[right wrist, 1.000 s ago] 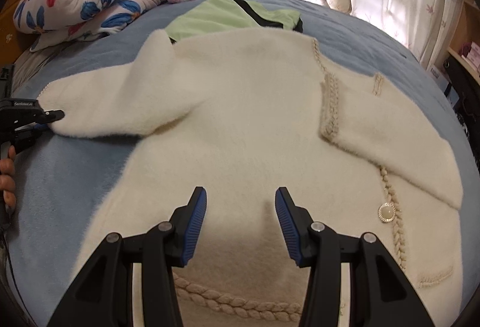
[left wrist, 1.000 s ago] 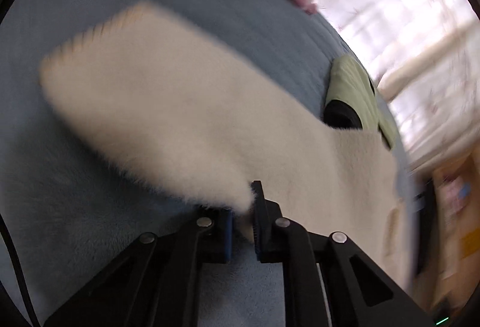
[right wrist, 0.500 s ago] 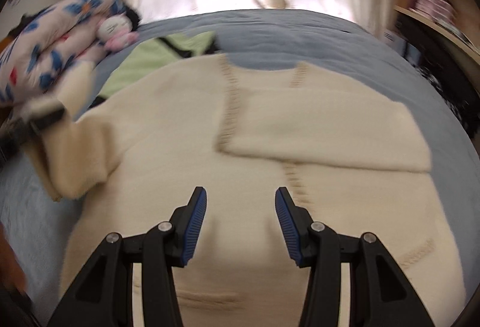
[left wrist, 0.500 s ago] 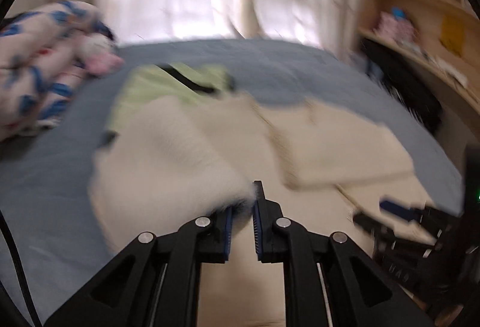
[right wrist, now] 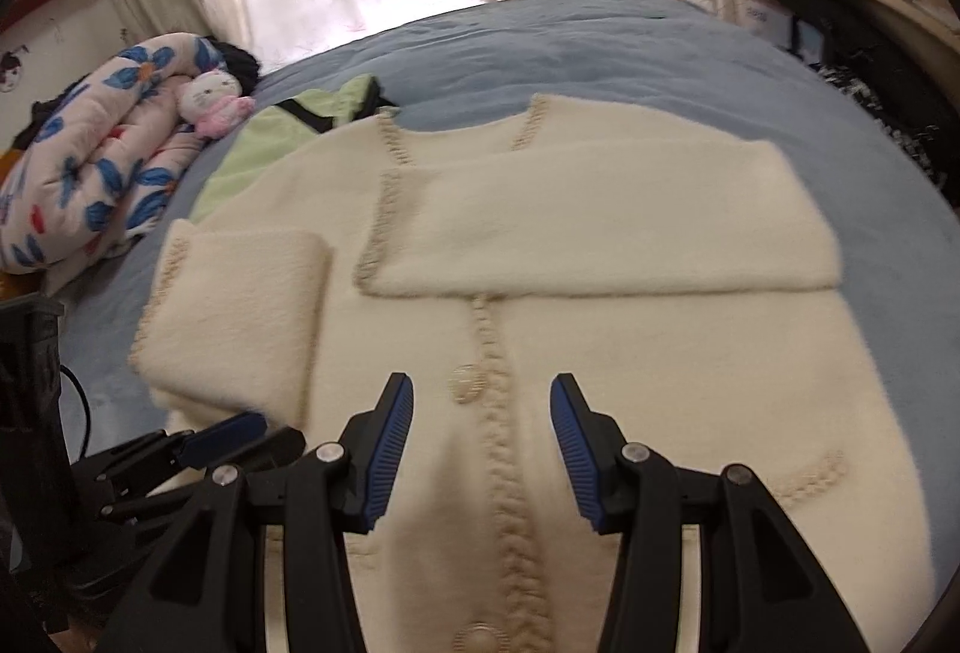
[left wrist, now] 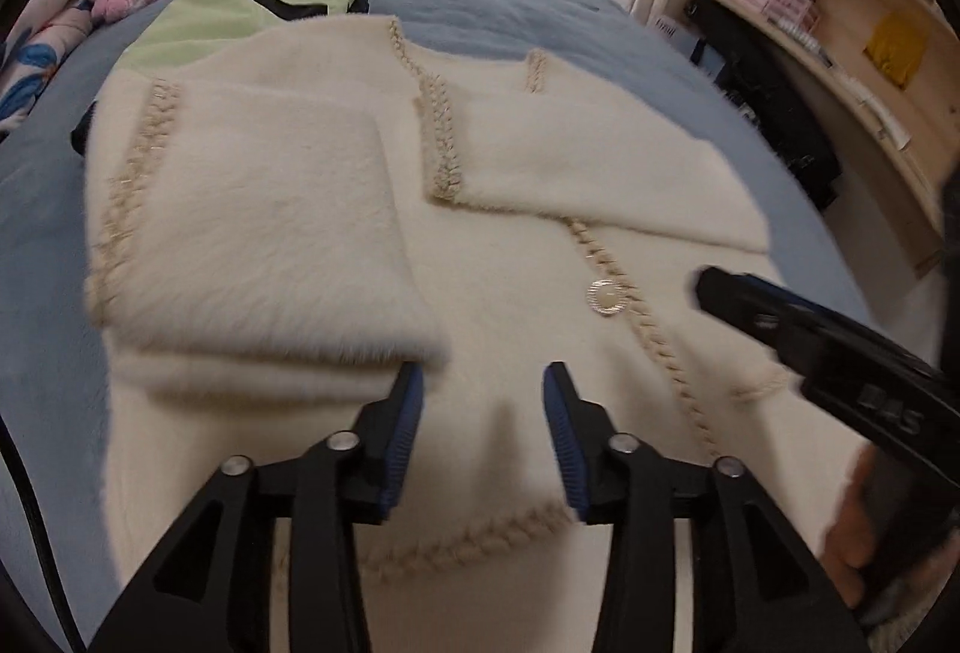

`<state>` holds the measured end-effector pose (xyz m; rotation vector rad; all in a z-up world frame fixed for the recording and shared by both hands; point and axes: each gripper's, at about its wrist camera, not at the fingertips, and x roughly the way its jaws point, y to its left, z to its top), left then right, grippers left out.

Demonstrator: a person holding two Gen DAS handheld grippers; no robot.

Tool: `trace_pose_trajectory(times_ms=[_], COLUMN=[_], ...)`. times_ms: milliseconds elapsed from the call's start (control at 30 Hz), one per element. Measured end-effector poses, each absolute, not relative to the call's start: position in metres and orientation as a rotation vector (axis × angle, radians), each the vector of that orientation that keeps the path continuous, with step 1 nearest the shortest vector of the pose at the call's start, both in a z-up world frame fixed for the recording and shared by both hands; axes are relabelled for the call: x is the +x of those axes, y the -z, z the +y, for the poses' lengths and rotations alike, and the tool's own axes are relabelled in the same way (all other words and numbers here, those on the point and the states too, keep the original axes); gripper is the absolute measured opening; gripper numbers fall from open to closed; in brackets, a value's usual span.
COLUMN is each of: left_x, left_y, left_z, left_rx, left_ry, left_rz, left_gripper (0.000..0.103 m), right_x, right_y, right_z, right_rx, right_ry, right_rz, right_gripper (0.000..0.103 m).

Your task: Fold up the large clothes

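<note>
A cream fuzzy cardigan [left wrist: 516, 245] with braided trim and round buttons lies flat on the blue bed; it also shows in the right wrist view [right wrist: 600, 305]. Both sleeves are folded in over its front: the left sleeve [left wrist: 252, 233] and the right sleeve [left wrist: 600, 173]. My left gripper [left wrist: 483, 413] is open and empty, just above the lower front, its left fingertip at the left sleeve's cuff edge. My right gripper [right wrist: 483, 443] is open and empty above the button band. The right gripper also shows at the right of the left wrist view [left wrist: 810, 341].
A light green garment [left wrist: 240, 17] lies behind the cardigan. A floral quilt [right wrist: 90, 161] and a plush toy [right wrist: 213, 101] sit at the bed's far left. Wooden shelves [left wrist: 840, 23] and dark bags stand to the right. Curtains hang behind the blue bed [right wrist: 540, 47].
My left gripper carried the left sleeve over onto the cardigan's front, then opened and let it go. The right gripper stayed open and shifted over the button band.
</note>
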<state>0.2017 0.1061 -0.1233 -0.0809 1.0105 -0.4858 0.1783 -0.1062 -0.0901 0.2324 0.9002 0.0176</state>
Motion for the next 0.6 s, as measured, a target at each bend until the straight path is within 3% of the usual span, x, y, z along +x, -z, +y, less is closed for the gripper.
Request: trace_pose_trajectory(times_ms=[233, 367, 600], left_x=[0.174, 0.168, 0.17], left_y=[0.099, 0.093, 0.094], left_z=[0.144, 0.181, 0.226], left_rx=[-0.108, -0.151, -0.193], left_ry=[0.402, 0.295, 0.151], left_rz=[0.952, 0.932, 0.915], left_gripper=[0.047, 0.047, 0.047], right_x=[0.18, 0.184, 0.199], right_y=[0.074, 0.069, 0.083], right_z=[-0.064, -0.029, 0.038], right_rx=[0.169, 0.095, -0.083], right_ry=[-0.178, -0.269, -0.379], right_rz=[0.871, 0.858, 0.888], right_gripper=[0.048, 0.057, 0.058])
